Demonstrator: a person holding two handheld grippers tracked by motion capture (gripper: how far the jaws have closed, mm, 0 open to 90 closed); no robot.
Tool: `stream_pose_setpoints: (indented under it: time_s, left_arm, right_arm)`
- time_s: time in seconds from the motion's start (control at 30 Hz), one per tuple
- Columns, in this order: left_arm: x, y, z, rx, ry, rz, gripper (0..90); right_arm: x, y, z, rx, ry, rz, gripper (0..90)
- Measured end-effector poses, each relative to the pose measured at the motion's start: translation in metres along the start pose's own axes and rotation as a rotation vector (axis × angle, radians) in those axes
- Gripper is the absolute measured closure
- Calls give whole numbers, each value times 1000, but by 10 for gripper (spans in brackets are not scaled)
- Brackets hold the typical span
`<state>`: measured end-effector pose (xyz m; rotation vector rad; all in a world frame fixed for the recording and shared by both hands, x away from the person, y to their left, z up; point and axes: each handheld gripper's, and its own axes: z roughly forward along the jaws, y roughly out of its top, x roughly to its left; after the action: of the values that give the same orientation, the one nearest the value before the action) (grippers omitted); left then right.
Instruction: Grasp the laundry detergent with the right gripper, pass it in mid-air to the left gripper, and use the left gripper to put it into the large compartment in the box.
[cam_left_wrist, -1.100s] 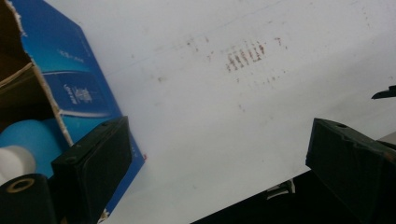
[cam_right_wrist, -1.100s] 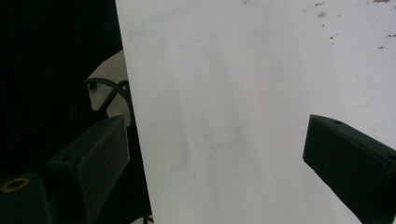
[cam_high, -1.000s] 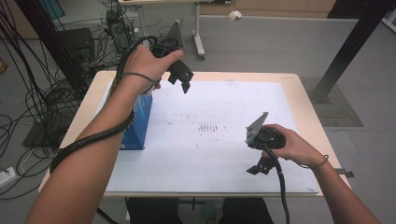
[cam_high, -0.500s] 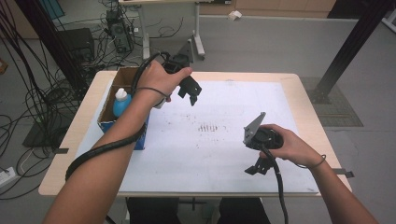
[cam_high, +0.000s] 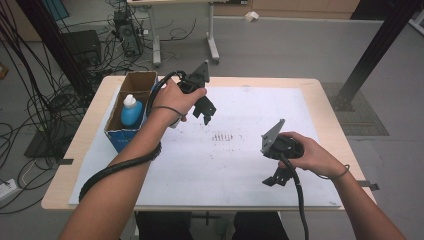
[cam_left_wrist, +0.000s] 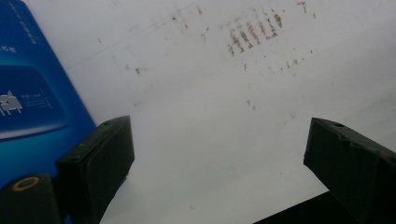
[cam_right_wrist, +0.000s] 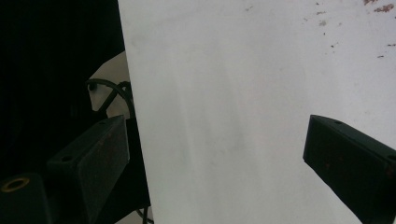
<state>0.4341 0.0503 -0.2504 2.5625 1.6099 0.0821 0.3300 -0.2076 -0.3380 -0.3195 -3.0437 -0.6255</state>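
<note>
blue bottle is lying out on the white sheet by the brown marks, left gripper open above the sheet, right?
Not quite. The blue bottle stands inside the cardboard box at the table's left edge, as the high view shows. The left gripper is indeed open above the white sheet.

Prob. lab: floor cables (cam_high: 30, 125), equipment (cam_high: 127, 40).

Grey floor (cam_high: 280, 45), tangled cables (cam_high: 30, 100), desk legs (cam_high: 212, 35).

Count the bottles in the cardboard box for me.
1: a blue bottle with a white cap stands in the cardboard box at the table's left. Its walls and the left hand may hide more.
</note>
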Motion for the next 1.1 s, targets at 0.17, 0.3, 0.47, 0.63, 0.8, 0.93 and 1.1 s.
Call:
stream_pose_setpoints:
  time_s: [0.17, 0.3, 0.47, 0.63, 0.8, 0.93, 1.1]
  left_arm:
    - [3, 0, 18, 5, -3, -7, 96]
    - [6, 0, 31, 23, 2, -5, 99]
    - [6, -3, 44, 52, 14, -5, 105]
    - [3, -4, 50, 60, 13, 3, 106]
    - [0, -3, 52, 68, 9, 9, 106]
    - [-1, -3, 54, 74, 12, 9, 108]
    - [-3, -3, 53, 73, 11, 13, 109]
  right_arm:
    - [-1, -1, 1, -1, 2, 1, 68]
    - [-1, -2, 1, -4, 0, 4, 67]
    - [-2, -3, 1, -1, 0, 9, 68]
    - [-2, -4, 1, -1, 1, 12, 68]
    - [-1, -4, 1, -1, -2, 13, 69]
    - [-1, -6, 1, -5, -4, 16, 69]
    - [0, -6, 0, -3, -3, 16, 69]
